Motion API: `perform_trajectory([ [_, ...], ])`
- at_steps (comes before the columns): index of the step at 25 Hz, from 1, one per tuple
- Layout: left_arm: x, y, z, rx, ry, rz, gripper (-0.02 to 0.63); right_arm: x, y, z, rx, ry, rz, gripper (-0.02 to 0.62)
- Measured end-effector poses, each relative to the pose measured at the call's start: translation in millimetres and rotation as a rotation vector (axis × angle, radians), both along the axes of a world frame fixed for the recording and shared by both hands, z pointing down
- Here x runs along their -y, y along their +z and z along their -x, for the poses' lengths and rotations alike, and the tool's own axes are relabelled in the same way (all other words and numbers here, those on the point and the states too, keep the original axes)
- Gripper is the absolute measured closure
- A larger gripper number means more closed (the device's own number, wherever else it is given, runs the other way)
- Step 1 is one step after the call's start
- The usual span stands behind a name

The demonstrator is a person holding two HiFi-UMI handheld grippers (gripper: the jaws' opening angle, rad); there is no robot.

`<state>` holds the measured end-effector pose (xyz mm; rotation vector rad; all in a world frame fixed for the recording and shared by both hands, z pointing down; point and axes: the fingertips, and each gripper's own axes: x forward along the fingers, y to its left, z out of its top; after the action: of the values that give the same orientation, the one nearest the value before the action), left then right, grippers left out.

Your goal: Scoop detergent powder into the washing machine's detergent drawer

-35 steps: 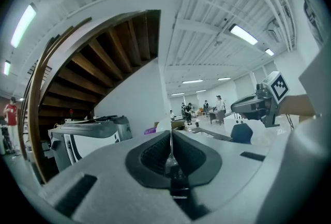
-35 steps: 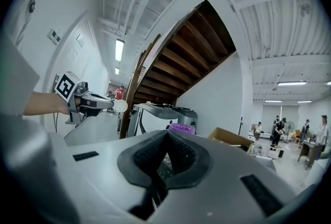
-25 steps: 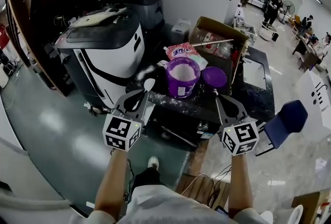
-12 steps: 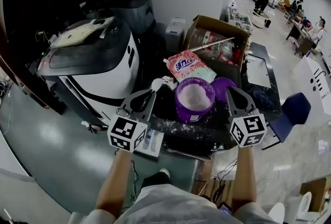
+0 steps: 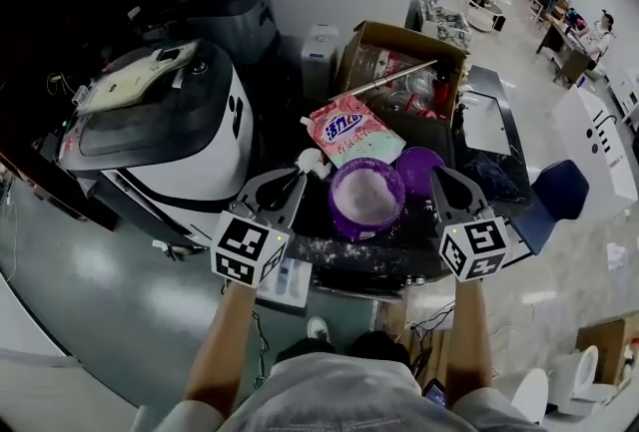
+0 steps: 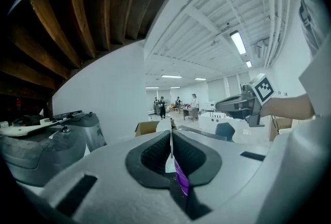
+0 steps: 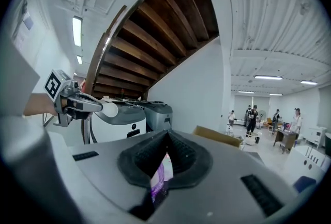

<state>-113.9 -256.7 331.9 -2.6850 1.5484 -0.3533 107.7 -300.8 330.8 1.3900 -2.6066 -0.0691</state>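
**Entry: detergent powder, scooping. Status: early.**

- **Progress.** We are judging that no powder is in the drawer yet. We are also not placing the drawer with certainty. A white tray with blue marks (image 5: 288,280), at 6 o'clock of the left hand-held gripper (image 5: 288,181), may be it.
- **Left hand-held gripper.** It is clenching the thin handle of the white plastic scoop (image 5: 306,162), which is showing edge-on between its pads.
- **Right hand-held gripper (image 5: 445,183).** Its jaws are lying together with nothing between them.
- **Scoop.** The bowl is hanging over the dark bench (image 5: 349,252), at 10 o'clock of the round purple plastic tub (image 5: 367,199) and just beside its rim. We cannot tell whether it is carrying powder.
- **Tub.** It is standing open and nearly full of white powder. Its purple lid (image 5: 417,166) is lying at 1 o'clock and the pink detergent bag (image 5: 351,133) at 12 o'clock.
- **White washing machine with a dark lid (image 5: 150,136).** It is standing at 9 o'clock of the tub.
- **Remaining.** Loading the scoop, carrying it and tipping it.
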Motion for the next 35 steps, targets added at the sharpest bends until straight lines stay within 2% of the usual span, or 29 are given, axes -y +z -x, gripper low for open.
perform_trajectory([
  [4,11.0,-2.3,-2.3,-0.017,-0.009,0.027,0.591,5.3,-4.2,-2.5,-0.004,-0.011,0.005,0.589],
  [8,19.1,-0.6,-18.4,-0.005,0.025,0.049,0.591,11.6,3.2,-2.3,-0.008,-0.05,0.021,0.589],
  [11,25.9,3.5,-34.2,0.062,0.06,0.072,0.591,17.7,9.7,-0.4,-0.008,-0.087,0.034,0.589],
  [17,42.5,22.8,-67.5,0.216,0.214,0.169,0.591,32.6,20.8,-2.2,0.009,-0.132,0.055,0.589],
  [25,51.8,67.5,-90.4,0.395,0.369,0.389,0.591,42.1,45.4,-0.2,0.016,-0.199,0.108,0.589],
  [30,49.8,98.7,-96.6,0.526,0.453,0.517,0.591,44.5,60.6,-3.0,0.085,-0.216,0.164,0.589],
  [35,44.2,120.8,-97.6,0.622,0.567,0.646,0.591,46.8,72.9,-1.3,0.101,-0.221,0.195,0.589],
])
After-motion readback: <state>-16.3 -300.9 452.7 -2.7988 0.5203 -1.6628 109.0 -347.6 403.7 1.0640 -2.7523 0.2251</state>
